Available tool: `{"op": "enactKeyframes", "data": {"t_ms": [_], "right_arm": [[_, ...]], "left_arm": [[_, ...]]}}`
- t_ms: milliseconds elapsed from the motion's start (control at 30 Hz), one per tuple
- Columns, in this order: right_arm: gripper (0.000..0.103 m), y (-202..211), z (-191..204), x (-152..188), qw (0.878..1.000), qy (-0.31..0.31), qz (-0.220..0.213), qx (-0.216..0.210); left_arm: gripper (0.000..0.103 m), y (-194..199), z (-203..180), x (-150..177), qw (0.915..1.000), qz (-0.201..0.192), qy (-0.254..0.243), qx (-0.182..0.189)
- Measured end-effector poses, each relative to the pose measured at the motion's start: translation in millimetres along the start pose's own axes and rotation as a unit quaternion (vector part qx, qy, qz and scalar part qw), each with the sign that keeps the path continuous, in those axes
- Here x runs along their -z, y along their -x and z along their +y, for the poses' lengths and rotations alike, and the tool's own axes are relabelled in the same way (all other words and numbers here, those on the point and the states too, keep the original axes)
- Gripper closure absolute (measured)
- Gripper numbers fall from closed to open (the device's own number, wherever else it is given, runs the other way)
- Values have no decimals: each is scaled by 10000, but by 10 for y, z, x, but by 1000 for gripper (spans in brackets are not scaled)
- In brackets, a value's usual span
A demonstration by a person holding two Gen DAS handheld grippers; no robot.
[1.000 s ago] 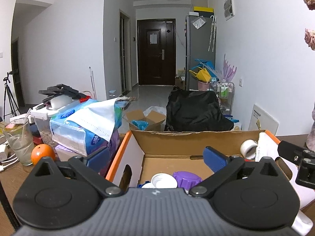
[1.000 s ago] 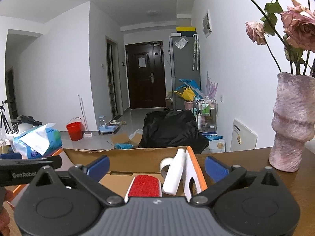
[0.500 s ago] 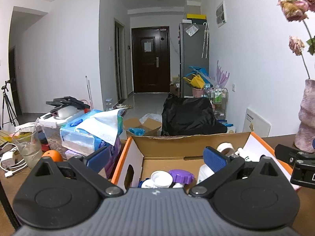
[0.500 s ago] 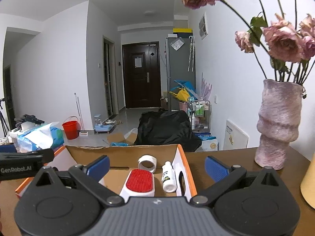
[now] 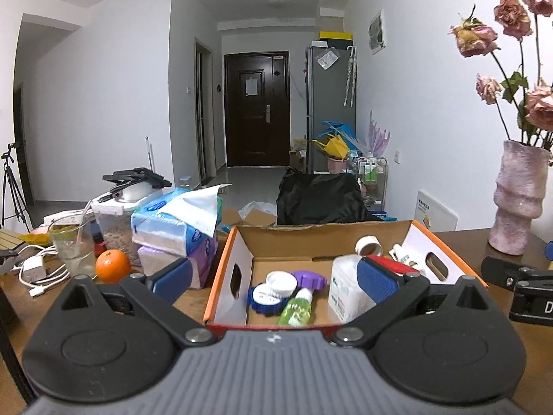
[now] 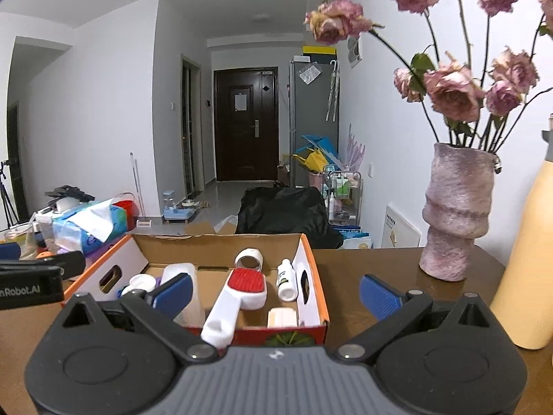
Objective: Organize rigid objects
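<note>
Change: both grippers have drawn back and risen; more of the cardboard box (image 5: 238, 252) interior shows.
Left gripper (image 5: 273, 273): jaws wide apart, holding nothing.
Right gripper (image 6: 274, 288): jaws wide apart, holding nothing.
Box: on the tabletop (image 6: 373, 269), holding a lint brush (image 6: 238, 294), tape roll (image 6: 249, 258), small white bottle (image 6: 287, 280), green bottle (image 5: 295, 306), caps.
Vase (image 6: 456, 214): near the tabletop's far right corner.

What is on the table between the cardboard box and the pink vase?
Nothing: in the right wrist view, the brown table is bare between the cardboard box and the pink vase.
</note>
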State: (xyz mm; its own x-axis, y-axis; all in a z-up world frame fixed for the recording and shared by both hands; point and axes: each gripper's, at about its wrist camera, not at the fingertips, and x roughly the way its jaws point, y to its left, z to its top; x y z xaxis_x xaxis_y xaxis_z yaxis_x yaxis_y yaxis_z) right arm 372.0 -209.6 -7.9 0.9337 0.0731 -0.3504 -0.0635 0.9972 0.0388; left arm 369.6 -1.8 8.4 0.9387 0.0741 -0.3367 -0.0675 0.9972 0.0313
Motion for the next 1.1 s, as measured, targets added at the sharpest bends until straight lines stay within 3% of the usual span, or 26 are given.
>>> {"op": "enactKeyframes", "data": {"t_ms": [567,1100], "right_arm": [[0,1271,128,283,10000,-4,-39,-23],[0,2501,370,777,9998,119,-140,-84]], "left_arm": [[0,1212,73,277,9996,100,-16,278],[0,2364,370,804,9997,189,90,139]]}}
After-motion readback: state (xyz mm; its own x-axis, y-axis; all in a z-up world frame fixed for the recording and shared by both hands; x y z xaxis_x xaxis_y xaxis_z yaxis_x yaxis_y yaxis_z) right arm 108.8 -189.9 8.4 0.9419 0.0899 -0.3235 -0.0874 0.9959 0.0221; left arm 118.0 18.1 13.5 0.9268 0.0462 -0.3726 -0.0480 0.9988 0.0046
